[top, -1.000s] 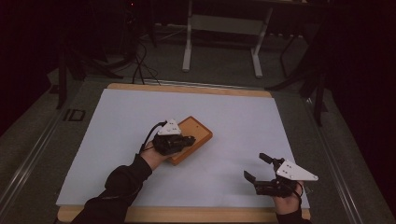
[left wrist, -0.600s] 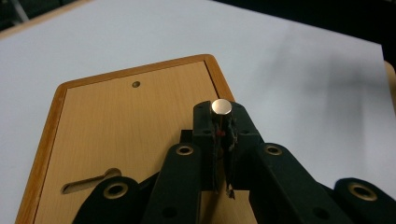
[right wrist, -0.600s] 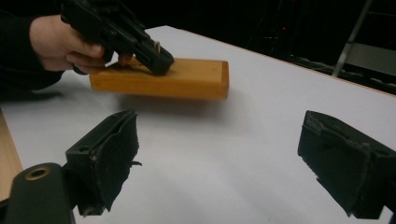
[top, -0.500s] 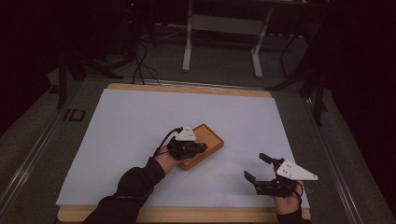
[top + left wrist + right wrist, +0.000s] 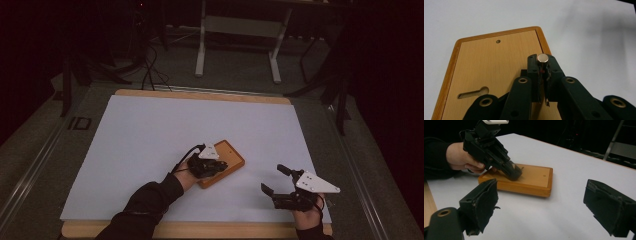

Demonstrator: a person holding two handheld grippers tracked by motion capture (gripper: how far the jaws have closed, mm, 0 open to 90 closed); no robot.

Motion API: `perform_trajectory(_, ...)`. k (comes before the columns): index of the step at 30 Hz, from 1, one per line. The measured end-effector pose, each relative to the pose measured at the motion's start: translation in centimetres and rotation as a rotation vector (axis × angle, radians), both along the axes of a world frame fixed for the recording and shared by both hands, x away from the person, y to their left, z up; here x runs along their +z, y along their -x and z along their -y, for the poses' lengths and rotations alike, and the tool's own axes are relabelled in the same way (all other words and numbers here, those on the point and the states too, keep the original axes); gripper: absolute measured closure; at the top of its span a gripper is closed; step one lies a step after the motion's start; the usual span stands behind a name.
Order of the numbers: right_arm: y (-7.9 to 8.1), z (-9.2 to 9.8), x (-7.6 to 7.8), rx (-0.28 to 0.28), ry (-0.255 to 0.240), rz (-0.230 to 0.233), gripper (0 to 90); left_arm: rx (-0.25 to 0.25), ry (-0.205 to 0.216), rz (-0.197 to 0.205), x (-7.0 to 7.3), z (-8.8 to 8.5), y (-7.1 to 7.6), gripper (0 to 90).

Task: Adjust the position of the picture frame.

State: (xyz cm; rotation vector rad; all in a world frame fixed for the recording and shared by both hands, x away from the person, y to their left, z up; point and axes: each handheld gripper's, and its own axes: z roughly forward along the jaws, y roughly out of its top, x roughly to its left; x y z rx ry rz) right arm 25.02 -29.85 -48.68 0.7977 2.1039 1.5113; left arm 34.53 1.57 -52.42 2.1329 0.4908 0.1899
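Wooden board (image 5: 226, 162) lies flat on the white counter (image 5: 150, 130) so your left claw (image 5: 543, 65) can hover over it clenched on what looks like a small metal pin (image 5: 542, 58), while your right claw (image 5: 544, 205) waits released nearby.

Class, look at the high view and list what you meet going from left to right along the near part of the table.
Person's left sleeve → left gripper → wooden board → right gripper

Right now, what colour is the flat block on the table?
The wooden block is light tan with a darker orange-brown rim. It shows best in the left gripper view.
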Motion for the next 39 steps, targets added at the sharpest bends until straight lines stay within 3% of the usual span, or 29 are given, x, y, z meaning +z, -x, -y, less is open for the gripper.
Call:
perform_trajectory(4,0.0,0.0,0.0,0.002,-0.001,-0.007,12.0,-0.014,-0.029,0.012,-0.6,0.4,0.3,84.5)
perform_trajectory(14,-0.1,-0.1,-0.1,0.005,0.001,-0.010,12.0,-0.022,-0.022,0.016,-0.8,0.4,0.4,84.0)
perform_trajectory(18,0.0,-0.1,-0.1,0.006,0.000,-0.010,12.0,-0.029,-0.019,0.002,-0.5,0.1,0.4,80.3)
perform_trajectory(22,-0.1,-0.1,-0.1,0.006,0.000,-0.011,12.0,-0.031,-0.006,0.019,0.3,-0.8,0.6,77.4)
perform_trajectory(23,-0.1,-0.1,-0.1,0.006,0.000,-0.011,12.0,-0.036,0.006,0.022,0.9,-1.7,0.7,77.4)
perform_trajectory(27,-0.1,-0.2,-0.1,0.007,0.000,-0.014,12.0,0.001,0.022,0.031,1.7,-4.0,0.7,77.0)
perform_trajectory(29,-0.1,-0.2,-0.2,0.006,0.001,-0.014,12.0,0.051,0.012,0.034,1.9,-5.2,0.4,77.1)
perform_trajectory(35,-0.1,-0.3,-0.2,0.009,0.001,-0.018,12.0,0.166,0.017,0.020,1.2,-9.0,-0.7,82.3)
perform_trajectory(39,-0.2,-0.4,-0.2,0.010,0.001,-0.018,12.0,0.221,-0.008,0.016,0.7,-10.0,-1.1,88.6)
